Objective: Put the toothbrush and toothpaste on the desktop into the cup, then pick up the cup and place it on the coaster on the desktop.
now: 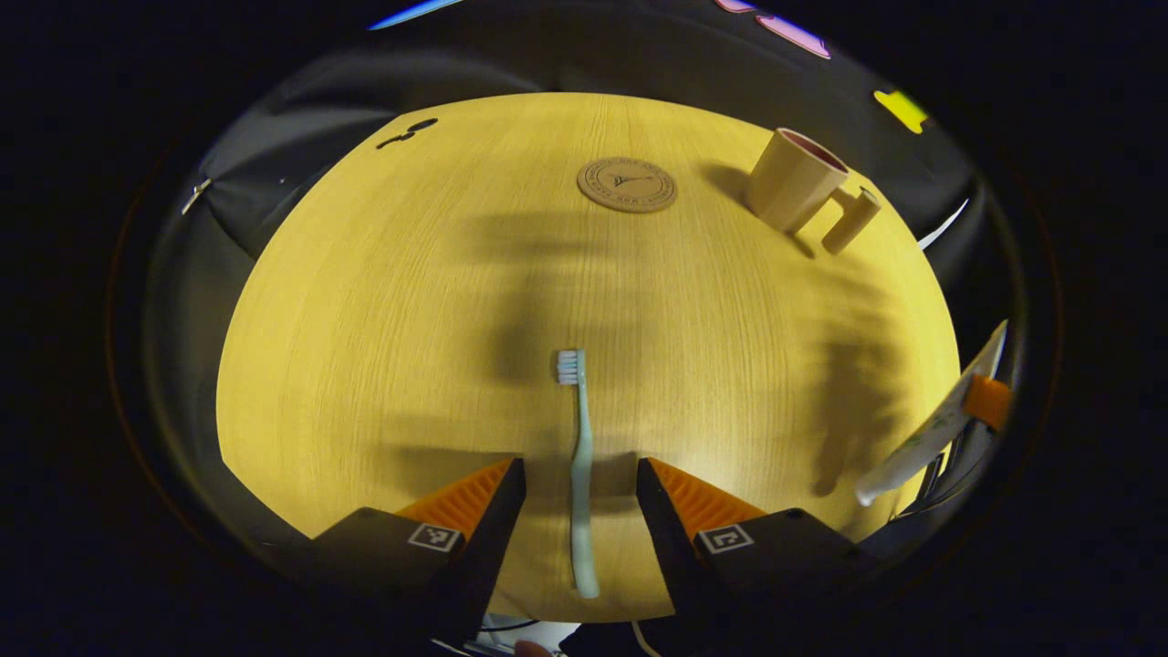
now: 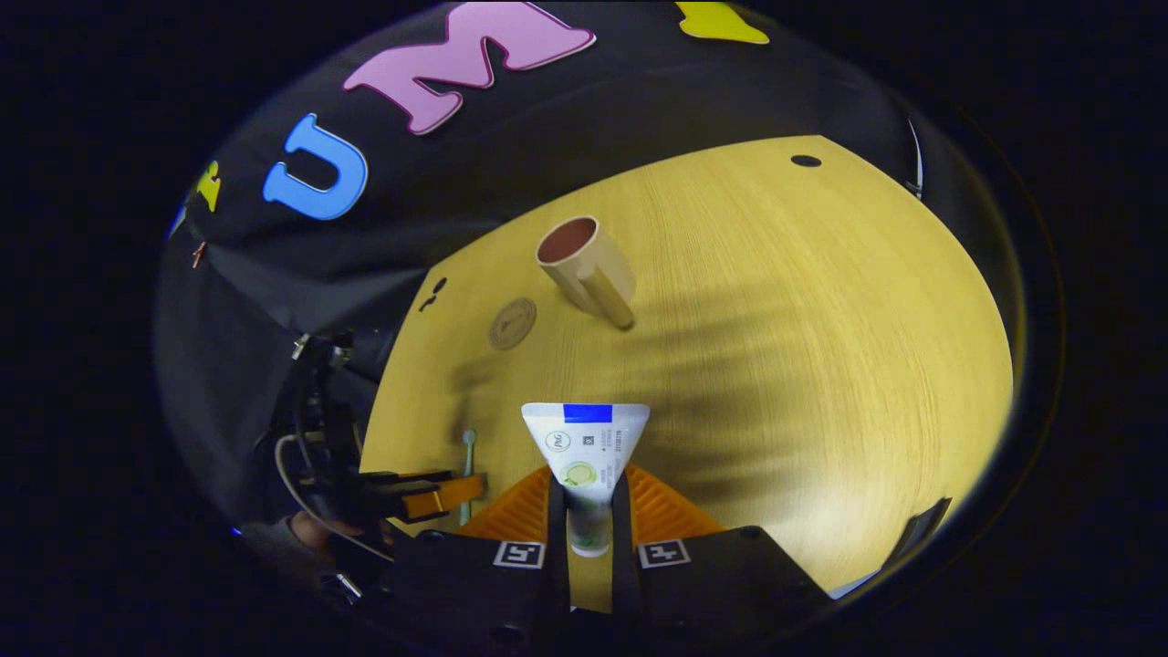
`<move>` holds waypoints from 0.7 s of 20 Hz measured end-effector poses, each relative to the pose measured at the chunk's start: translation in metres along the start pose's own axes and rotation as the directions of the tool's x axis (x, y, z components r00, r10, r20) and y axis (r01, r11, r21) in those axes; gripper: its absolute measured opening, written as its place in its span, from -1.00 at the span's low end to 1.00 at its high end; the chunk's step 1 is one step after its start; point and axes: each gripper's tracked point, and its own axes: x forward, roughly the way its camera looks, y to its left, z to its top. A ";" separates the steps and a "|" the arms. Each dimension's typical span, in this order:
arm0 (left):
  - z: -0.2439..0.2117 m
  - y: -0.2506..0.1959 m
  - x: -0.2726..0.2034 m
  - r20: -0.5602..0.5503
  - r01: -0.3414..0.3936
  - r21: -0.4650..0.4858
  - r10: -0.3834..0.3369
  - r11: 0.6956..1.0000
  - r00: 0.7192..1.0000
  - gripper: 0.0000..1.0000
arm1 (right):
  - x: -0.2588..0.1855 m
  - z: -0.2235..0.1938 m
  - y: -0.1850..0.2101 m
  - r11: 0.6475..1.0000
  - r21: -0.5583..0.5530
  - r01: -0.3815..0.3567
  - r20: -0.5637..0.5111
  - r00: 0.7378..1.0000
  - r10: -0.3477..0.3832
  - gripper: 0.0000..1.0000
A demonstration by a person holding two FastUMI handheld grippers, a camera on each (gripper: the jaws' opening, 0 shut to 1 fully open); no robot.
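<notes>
My right gripper [image 2: 589, 511] pinches the toothpaste [image 2: 587, 447] near its cap, crimped end forward, ready to carry toward the cup [image 2: 584, 265]. My left gripper [image 1: 580, 497] hangs wide apart astride the toothbrush [image 1: 580, 474] lying flat on the desktop [image 1: 365, 319]. Open wood separates both from the cup beside the coaster [image 1: 627, 185], near the far edge.

Pale wooden table [image 1: 383, 301] before black cloth wall [image 2: 274, 301].
</notes>
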 end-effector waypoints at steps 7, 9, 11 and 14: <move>-0.009 -0.014 0.001 -0.119 0.012 0.071 -0.003 0.997 0.993 -0.27 | -0.036 0.038 0.005 0.994 -0.059 -0.087 0.122 0.988 0.094 -0.55; -0.008 -0.017 0.000 -0.143 0.002 0.069 0.007 0.998 0.990 -0.60 | -0.042 0.042 0.006 0.992 -0.088 -0.087 0.143 0.985 0.099 -0.55; -0.004 -0.019 -0.001 -0.139 0.017 0.095 -0.003 0.995 0.990 -0.75 | -0.046 0.044 0.007 0.992 -0.075 -0.102 0.155 0.982 0.112 -0.56; -0.004 -0.019 -0.002 -0.108 0.050 0.113 -0.038 0.992 0.993 -0.87 | -0.049 0.046 0.004 0.990 -0.091 -0.108 0.170 0.978 0.122 -0.55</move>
